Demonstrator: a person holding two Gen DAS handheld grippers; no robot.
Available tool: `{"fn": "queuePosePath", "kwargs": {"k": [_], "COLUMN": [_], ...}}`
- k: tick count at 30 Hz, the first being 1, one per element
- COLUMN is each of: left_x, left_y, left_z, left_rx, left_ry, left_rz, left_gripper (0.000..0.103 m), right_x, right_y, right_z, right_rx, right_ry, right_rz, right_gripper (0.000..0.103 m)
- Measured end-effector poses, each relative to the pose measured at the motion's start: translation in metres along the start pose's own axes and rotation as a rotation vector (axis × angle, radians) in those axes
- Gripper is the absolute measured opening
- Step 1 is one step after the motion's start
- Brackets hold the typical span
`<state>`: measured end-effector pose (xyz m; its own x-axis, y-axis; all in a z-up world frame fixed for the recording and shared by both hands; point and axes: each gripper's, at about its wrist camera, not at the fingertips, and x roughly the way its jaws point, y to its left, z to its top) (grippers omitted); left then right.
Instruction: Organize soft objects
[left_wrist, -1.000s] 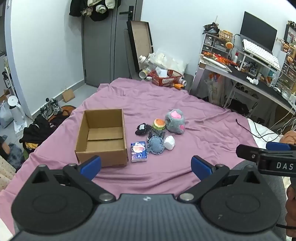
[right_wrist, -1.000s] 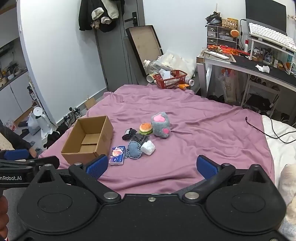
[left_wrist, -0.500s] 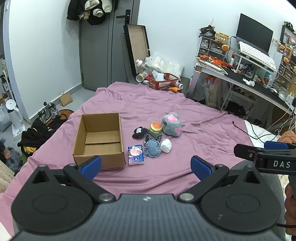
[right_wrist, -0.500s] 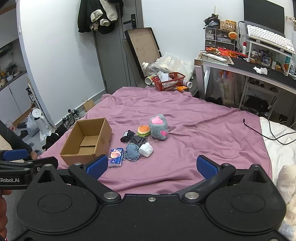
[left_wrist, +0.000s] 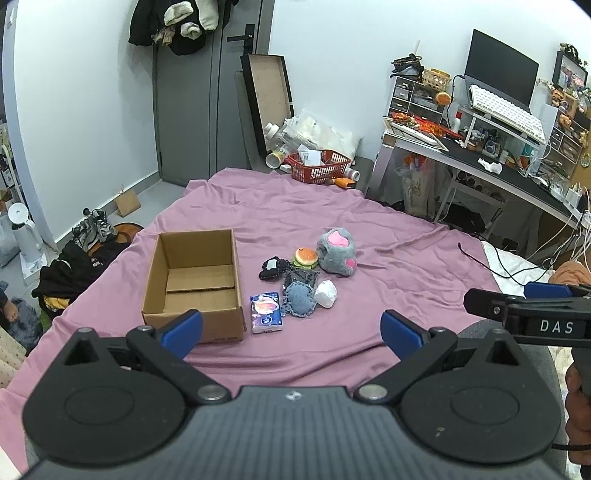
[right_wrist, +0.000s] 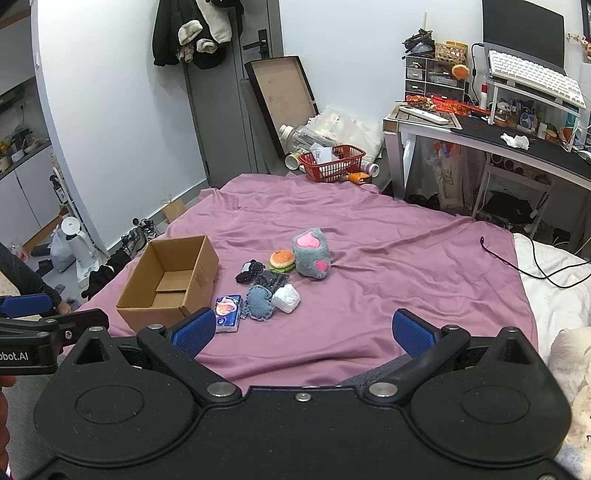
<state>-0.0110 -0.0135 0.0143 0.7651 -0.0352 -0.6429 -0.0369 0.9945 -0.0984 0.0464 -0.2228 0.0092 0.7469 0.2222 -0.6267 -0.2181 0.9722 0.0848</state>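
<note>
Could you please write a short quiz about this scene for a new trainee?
1. True or false: the cardboard box already holds a soft toy.
2. Which thing lies nearest the box? A) grey plush toy B) tissue pack C) burger toy
3. Fill in: both the left hand-held gripper and the right hand-held gripper are ____ and hold nothing.

Key
1. False; the box is empty.
2. B; it lies just beside the box wall, on the purple sheet.
3. open
</note>
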Motion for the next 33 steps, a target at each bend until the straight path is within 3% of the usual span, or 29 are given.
{"fn": "queuePosePath", "kwargs": {"k": [33], "left_x": [0.0048], "left_y": [0.0029], "left_z": [0.0050], "left_rx": [-0.013], "left_ry": [0.017], "left_rz": [0.008], "left_gripper": [0.102], "right_x": [0.0042], "right_y": [-0.0009], "right_z": [-0.0012], "right_rx": [0.002], "right_ry": [0.003], "right_rz": [0.020], "right_gripper": [0.103]}}
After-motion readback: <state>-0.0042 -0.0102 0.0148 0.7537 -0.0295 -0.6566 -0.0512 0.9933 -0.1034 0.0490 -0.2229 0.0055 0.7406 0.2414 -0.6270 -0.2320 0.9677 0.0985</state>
